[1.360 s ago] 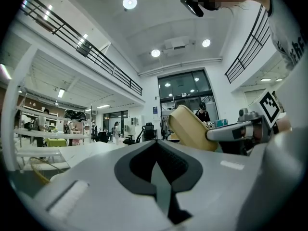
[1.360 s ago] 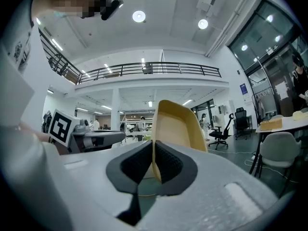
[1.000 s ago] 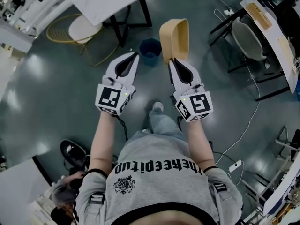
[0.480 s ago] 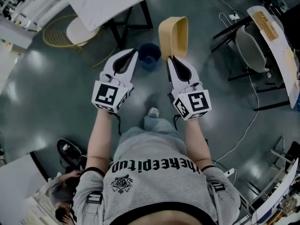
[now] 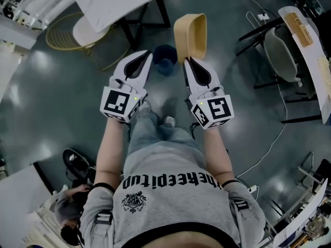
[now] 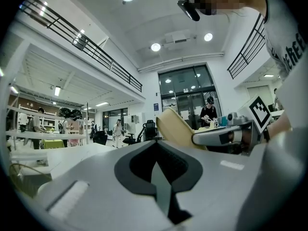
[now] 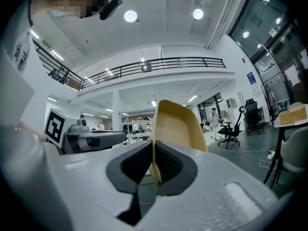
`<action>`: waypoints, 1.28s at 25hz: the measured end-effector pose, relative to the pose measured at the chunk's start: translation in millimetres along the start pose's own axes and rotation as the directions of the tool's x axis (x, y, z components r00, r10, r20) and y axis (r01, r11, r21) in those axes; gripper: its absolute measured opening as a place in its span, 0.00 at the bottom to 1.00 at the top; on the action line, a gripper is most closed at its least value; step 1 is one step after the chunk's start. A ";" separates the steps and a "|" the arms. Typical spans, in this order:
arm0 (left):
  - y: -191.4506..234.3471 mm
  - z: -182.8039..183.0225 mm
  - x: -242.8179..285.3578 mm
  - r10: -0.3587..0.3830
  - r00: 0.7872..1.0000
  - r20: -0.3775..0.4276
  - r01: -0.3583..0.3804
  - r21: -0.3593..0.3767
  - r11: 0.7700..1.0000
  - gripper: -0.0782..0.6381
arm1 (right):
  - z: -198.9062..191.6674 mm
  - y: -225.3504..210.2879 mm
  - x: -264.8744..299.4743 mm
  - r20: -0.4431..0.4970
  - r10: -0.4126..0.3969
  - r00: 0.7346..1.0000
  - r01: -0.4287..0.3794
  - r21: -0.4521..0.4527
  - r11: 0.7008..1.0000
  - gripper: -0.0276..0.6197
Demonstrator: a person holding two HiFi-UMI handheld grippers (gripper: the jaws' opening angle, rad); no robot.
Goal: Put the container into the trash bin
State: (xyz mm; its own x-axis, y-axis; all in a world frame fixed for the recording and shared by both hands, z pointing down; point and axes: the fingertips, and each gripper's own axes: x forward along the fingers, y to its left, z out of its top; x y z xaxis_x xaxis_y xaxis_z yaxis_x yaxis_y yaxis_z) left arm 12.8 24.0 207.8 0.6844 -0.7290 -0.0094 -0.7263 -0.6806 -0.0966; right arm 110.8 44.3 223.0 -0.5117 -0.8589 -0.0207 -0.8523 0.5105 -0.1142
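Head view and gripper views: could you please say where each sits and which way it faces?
Head view: on the person's head, facing steeply down; shows torso, forearms, the shut left tool, the right tool clamping a tan plastic container, and a dark blue trash bin.
Left gripper view: on the left tool, facing along its closed empty jaws, up toward the ceiling; shirt at right.
Right gripper view: on the right tool, facing along its jaws, up toward the ceiling; shirt at left.
Shared: all show the container.
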 end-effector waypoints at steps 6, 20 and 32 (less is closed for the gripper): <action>12.6 -2.7 14.3 -0.012 1.000 0.002 0.012 -0.007 1.000 0.14 | -4.4 -6.5 14.9 -0.009 -0.010 1.000 0.010 -0.003 1.000 0.07; 60.5 -7.7 63.9 -0.072 0.997 0.001 0.072 -0.018 0.997 0.14 | -2.0 -30.8 70.1 -0.024 -0.060 0.998 0.060 -0.001 0.998 0.07; 123.8 -11.5 109.7 -0.137 0.991 -0.007 0.137 -0.021 0.990 0.14 | 4.5 -50.8 136.1 -0.028 -0.126 0.992 0.127 0.004 0.992 0.07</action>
State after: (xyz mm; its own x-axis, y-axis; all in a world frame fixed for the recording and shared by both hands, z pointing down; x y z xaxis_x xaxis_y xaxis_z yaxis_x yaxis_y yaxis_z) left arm -2.8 -141.1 206.2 0.7770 -0.6294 0.0104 -0.6270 -0.7753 -0.0760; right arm 84.9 -98.8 221.6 -0.4027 -0.9151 0.0217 -0.9097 0.3975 -0.1199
